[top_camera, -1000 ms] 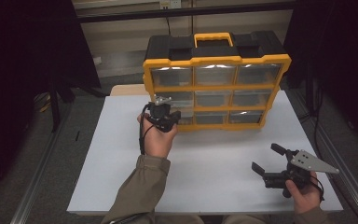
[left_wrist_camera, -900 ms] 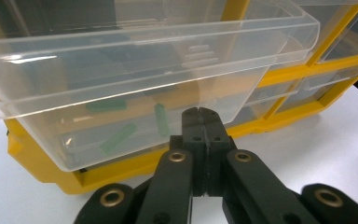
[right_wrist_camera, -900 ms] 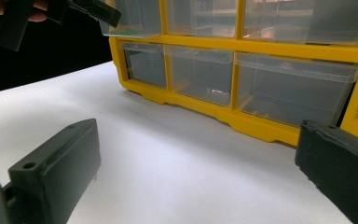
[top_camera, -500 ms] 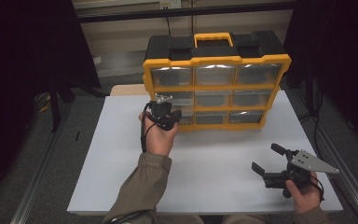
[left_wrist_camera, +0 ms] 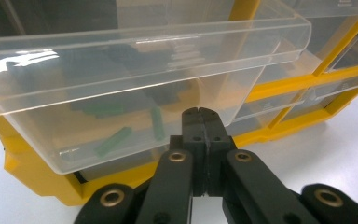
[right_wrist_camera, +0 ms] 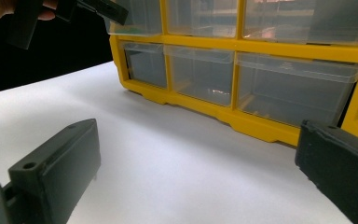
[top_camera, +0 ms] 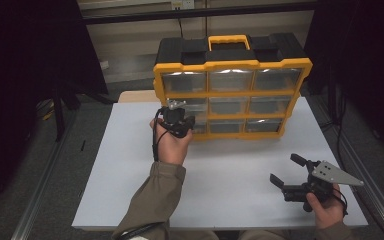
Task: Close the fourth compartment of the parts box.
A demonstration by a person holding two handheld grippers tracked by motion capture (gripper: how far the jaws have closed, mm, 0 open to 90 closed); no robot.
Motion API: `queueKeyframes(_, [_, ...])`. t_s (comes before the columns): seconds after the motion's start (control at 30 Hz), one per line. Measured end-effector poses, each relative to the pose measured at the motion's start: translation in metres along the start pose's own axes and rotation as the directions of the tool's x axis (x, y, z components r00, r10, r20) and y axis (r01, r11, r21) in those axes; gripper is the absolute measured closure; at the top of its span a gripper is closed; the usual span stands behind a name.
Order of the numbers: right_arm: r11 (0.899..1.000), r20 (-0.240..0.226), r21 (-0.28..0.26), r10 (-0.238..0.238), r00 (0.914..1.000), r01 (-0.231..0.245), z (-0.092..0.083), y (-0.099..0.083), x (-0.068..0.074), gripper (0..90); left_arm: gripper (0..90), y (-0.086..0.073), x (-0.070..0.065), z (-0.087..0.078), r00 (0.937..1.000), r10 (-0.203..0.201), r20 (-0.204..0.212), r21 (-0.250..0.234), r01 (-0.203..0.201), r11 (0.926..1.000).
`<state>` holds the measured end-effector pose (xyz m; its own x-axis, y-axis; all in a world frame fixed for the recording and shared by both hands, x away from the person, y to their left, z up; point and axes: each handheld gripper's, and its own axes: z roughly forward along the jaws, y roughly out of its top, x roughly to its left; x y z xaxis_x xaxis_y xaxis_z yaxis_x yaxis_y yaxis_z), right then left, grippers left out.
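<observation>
L gripper (left_wrist_camera: 199, 122) jaws pressed together at clear drawer (left_wrist_camera: 135, 88) front, left column of yellow organizer (top_camera: 232, 95); no shift since prior frames. R gripper (top_camera: 287, 172) spread, idle.

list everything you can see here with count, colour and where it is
organiser cabinet: 1, yellow frame with black top and yellow handle, standing at the far side of the table
drawers: 9, clear plastic, three rows of three in the cabinet front
pulled-out drawer: 1 of the 9, clear, left column, sticking out in front of the left hand-held gripper
small pieces: a few, green, inside that drawer
table: 1, white top
left hand-held gripper: 1, black, jaws shut, tips just below the drawer
right hand-held gripper: 1, black with grey plate, jaws open, near right of the table
sleeve: 1, olive, left forearm
</observation>
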<state>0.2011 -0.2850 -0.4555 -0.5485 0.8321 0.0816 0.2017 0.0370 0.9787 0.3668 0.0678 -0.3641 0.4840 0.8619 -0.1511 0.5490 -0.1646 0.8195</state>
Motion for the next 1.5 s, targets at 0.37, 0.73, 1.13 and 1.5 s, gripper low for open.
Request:
queueKeyframes(0.37, [1.000,-0.001,0.000,0.000,1.0000,0.000,0.0000,0.0000,-0.0001,0.0,90.0,0.0021,-0.0008,0.0029,1.0000,0.001,-0.006,-0.012,-0.001,0.9999])
queueKeyframes(0.73, [1.000,-0.002,0.000,0.000,1.0000,0.000,-0.0002,0.0001,-0.0002,0.0,90.0,0.0042,-0.0008,0.0056,0.9999,-0.009,-0.014,-0.030,0.009,0.9995])
queueKeyframes(1.13, [1.000,-0.004,0.000,0.000,1.0000,0.000,0.0000,0.0000,-0.0001,0.1,90.0,0.0055,-0.0001,0.0077,0.9996,-0.009,-0.027,-0.042,0.008,0.9991])
queueKeyframes(1.5, [1.000,-0.004,0.001,0.000,1.0000,0.000,0.0000,0.0000,-0.0003,0.1,90.0,0.0064,0.0005,0.0096,0.9993,-0.009,-0.036,-0.055,0.007,0.9985])
